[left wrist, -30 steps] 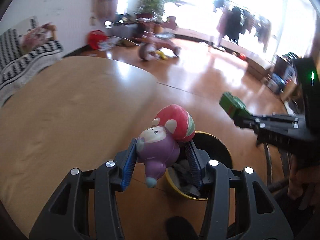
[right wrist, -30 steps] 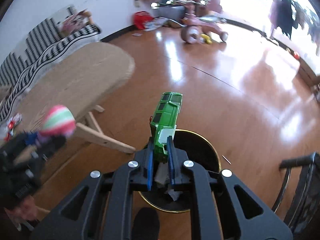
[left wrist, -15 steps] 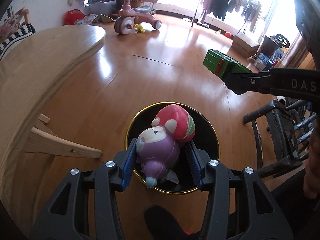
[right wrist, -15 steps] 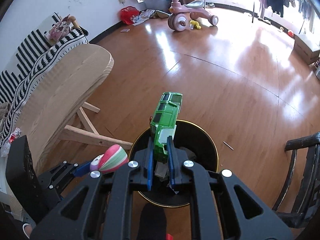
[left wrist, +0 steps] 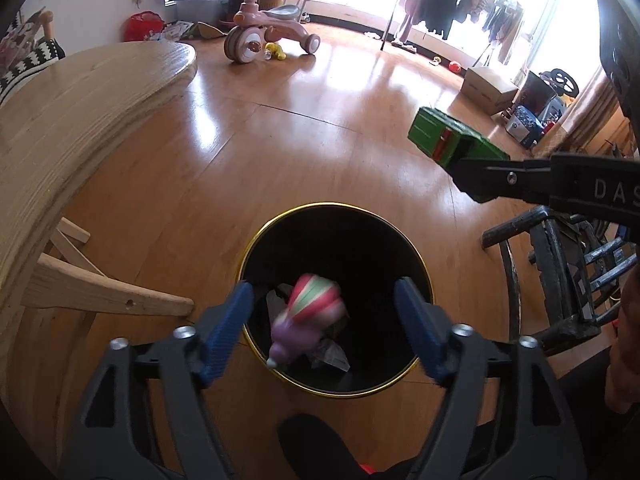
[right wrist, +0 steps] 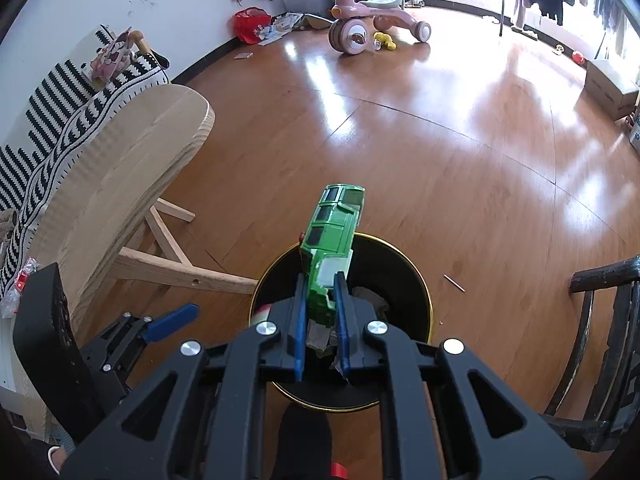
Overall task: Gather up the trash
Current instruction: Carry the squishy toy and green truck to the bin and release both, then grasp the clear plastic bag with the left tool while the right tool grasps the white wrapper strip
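L fingers (left wrist: 240,312) opening over bin (left wrist: 416,256); R gripper (right wrist: 322,312) pinches green car (right wrist: 332,232).

Around one black bin (left wrist: 416,264) on the floor: one green toy car (right wrist: 334,232), one purple-and-red toy (left wrist: 308,320), two grippers, one pink tricycle (left wrist: 268,28), one wooden table (left wrist: 80,112).

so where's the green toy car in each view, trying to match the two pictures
Left wrist view: green toy car at upper right, sticking out of the right gripper's shut jaws, above the floor.
Right wrist view: green toy car at centre, clamped over the bin.
Shared landmark: the gold-rimmed black round bin.
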`<state>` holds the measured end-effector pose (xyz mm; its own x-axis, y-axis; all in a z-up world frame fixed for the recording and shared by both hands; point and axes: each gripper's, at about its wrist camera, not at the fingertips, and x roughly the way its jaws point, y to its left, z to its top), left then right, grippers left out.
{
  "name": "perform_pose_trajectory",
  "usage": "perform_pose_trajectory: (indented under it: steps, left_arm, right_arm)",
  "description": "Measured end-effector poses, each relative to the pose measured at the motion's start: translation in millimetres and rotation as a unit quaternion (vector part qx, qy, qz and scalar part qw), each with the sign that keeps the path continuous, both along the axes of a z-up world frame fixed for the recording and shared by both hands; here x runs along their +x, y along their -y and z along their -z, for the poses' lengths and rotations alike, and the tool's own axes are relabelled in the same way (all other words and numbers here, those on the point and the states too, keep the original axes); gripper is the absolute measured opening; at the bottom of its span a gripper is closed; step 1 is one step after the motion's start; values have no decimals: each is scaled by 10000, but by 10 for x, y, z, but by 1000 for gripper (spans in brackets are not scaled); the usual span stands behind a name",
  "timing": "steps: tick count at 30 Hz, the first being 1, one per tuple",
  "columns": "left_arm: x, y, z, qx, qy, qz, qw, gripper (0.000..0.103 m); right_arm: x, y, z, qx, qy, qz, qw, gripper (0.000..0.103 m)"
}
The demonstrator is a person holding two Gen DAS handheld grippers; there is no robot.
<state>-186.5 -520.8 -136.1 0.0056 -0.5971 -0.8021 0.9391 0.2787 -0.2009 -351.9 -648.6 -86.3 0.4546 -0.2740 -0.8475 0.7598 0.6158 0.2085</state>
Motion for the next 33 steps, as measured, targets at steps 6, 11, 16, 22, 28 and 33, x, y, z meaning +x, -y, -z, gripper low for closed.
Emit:
perform_pose_trajectory:
  steps: [6, 11, 16, 22, 28, 33]
  left_arm:
    - [45, -3, -21, -19, -19, -105, 9999, 84]
    - [68, -42, -50, -39, 4, -139, 9999, 86]
    - [77, -95, -76, -74, 27, -169, 9998, 88]
    - [112, -187, -157, -105, 127, -156, 9997, 88]
    - [314, -482, -437, -257, 261, -393, 9986, 91]
    - [676, -955, -817, -461, 508, -912, 9935, 93]
  right_arm:
    - [5, 0, 5, 6, -15, -3, 10000, 13]
    - [-10, 46, 30, 103, -18, 112, 9999, 15]
    - [-46, 48, -1, 22, 91, 207, 9997, 67]
    - [-2, 3, -21, 18, 114, 163, 9998, 67]
    - [139, -139, -158, -164, 218, 55, 9996, 80]
    - [420, -371, -293, -329, 346, -257, 9985, 84]
